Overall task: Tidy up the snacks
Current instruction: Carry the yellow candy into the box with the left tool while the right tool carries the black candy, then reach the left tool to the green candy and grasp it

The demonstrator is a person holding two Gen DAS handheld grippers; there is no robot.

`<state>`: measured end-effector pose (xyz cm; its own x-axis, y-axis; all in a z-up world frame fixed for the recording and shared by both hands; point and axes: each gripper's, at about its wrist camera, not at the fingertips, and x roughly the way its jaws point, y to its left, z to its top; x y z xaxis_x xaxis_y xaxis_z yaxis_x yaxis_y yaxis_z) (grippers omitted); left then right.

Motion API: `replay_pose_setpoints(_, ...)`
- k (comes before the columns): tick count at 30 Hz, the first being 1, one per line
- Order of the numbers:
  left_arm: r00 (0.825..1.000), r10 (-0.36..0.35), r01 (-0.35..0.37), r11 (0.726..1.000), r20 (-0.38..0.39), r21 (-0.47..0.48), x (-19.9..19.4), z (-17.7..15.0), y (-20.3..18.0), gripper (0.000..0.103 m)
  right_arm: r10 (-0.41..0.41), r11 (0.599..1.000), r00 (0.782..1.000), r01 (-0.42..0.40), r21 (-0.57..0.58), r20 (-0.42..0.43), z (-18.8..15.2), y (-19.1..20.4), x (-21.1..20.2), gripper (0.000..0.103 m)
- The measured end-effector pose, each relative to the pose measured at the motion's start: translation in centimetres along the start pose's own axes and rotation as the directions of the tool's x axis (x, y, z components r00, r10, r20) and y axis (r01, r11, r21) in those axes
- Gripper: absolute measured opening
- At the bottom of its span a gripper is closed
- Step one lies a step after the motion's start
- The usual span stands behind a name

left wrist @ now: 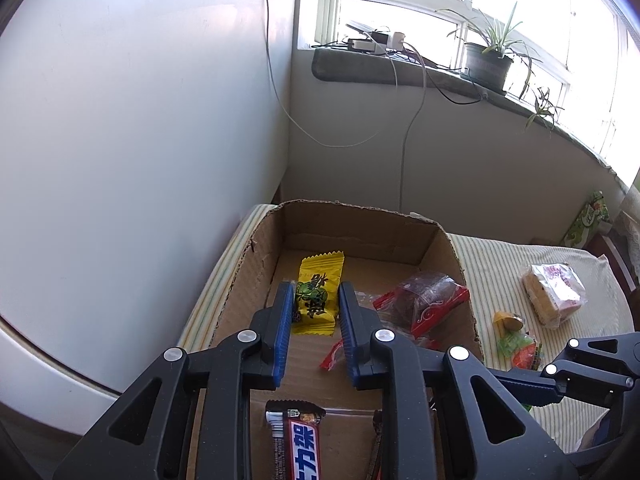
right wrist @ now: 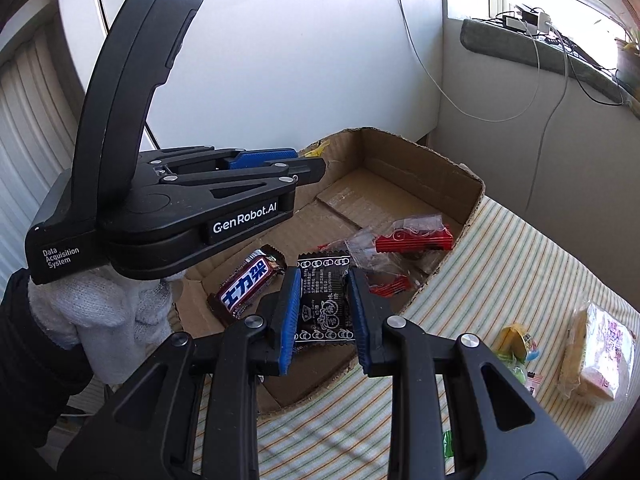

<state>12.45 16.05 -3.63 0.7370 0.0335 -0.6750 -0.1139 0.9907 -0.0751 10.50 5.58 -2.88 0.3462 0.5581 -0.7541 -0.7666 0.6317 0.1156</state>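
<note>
An open cardboard box sits on a striped cloth. My left gripper hangs over the box's left side, shut on a yellow snack packet whose edge peeks out past the fingertips in the right wrist view. My right gripper is shut on a black printed snack packet above the box's near edge; its fingertips show at the lower right of the left wrist view. On the box floor lie a brown chocolate bar and red-and-clear packets.
On the striped cloth right of the box lie a wrapped cake slice and small bright candies. A white-gloved hand holds the left gripper. White wall panels stand behind; a windowsill with a potted plant lies beyond.
</note>
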Motion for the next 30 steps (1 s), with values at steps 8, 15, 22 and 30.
replay_pose_setpoints(8, 1.000, 0.014, -0.014, 1.000, 0.012, -0.015, -0.4, 0.0, 0.5, 0.043, -0.015, 1.000, 1.000, 0.015, -0.006, 0.023, -0.2, 0.2, -0.8, 0.066)
replay_pose_setpoints(15, 1.000, 0.011, -0.011, 1.000, 0.021, -0.016, -1.1, 0.1, 0.3, 0.044, -0.033, 0.999, 0.999, 0.033, 0.000, 0.031, -0.8, -0.3, -1.8, 0.071)
replay_pose_setpoints(22, 0.999, 0.006, -0.006, 1.000, 0.039, -0.014, -2.6, -0.2, -0.3, 0.044, -0.048, 0.999, 0.998, 0.048, 0.016, 0.050, -1.2, -1.3, -3.4, 0.071)
replay_pose_setpoints(30, 0.996, -0.038, 0.038, 0.999, 0.080, 0.002, -5.8, -1.3, -1.9, 0.044, -0.093, 0.993, 0.994, 0.089, 0.082, 0.059, -2.7, -5.0, -6.5, 0.071)
